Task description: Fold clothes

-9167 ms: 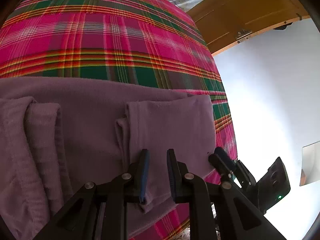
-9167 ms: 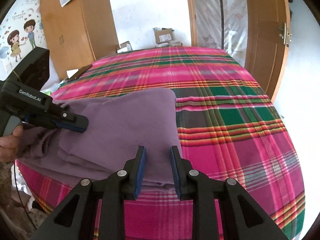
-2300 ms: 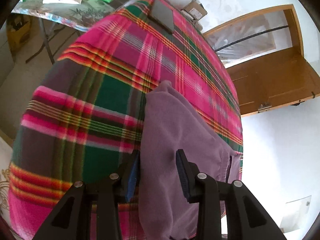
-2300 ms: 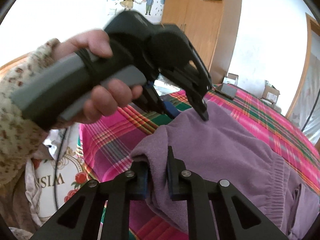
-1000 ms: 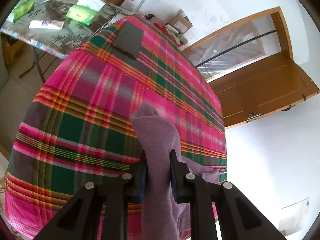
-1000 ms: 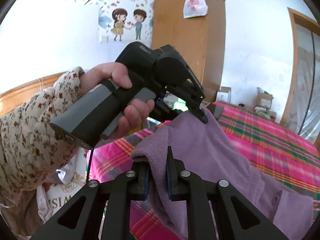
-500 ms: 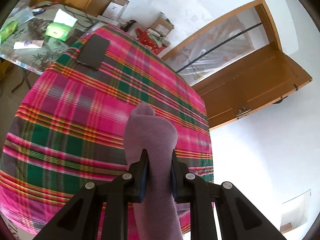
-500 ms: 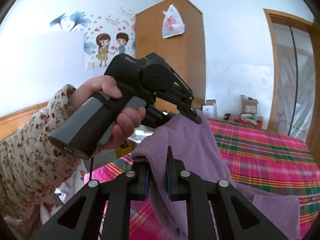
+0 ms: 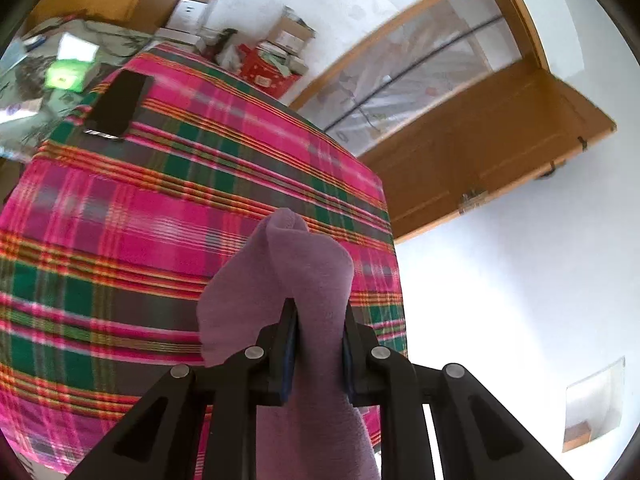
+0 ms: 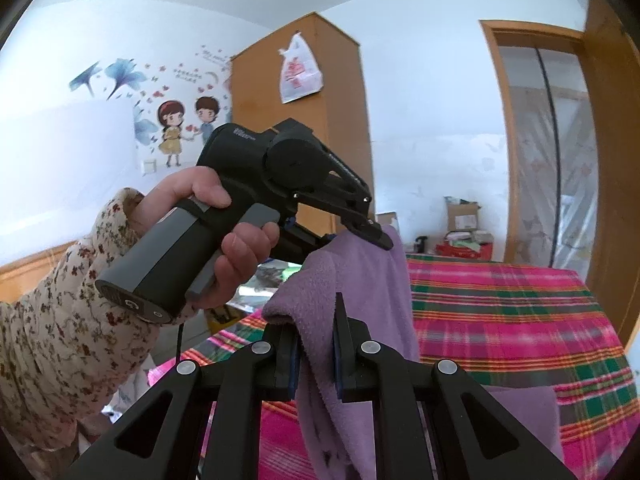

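A purple fleece garment point(image 9: 288, 276) hangs lifted above the bed, pinched in both grippers. My left gripper point(image 9: 318, 320) is shut on its edge, with a bunched tip poking up past the jaws. My right gripper point(image 10: 316, 328) is shut on another part of the same garment point(image 10: 360, 280). In the right wrist view the left gripper point(image 10: 372, 232) sits just ahead, held in a hand, clamped on the garment's upper edge. The garment's lower end point(image 10: 520, 420) trails down to the bed.
The bed carries a pink, green and orange plaid cover point(image 9: 140, 208). A black phone-like slab point(image 9: 120, 104) lies on its far corner. A cluttered table point(image 9: 48, 76) and boxes point(image 9: 284, 36) stand beyond. A wooden door point(image 9: 480, 152) is right; a wardrobe point(image 10: 304, 120) behind.
Both grippers have risen further with the garment held between them, so more of it hangs off the bed. Both views have tilted upward, showing more wall and door.
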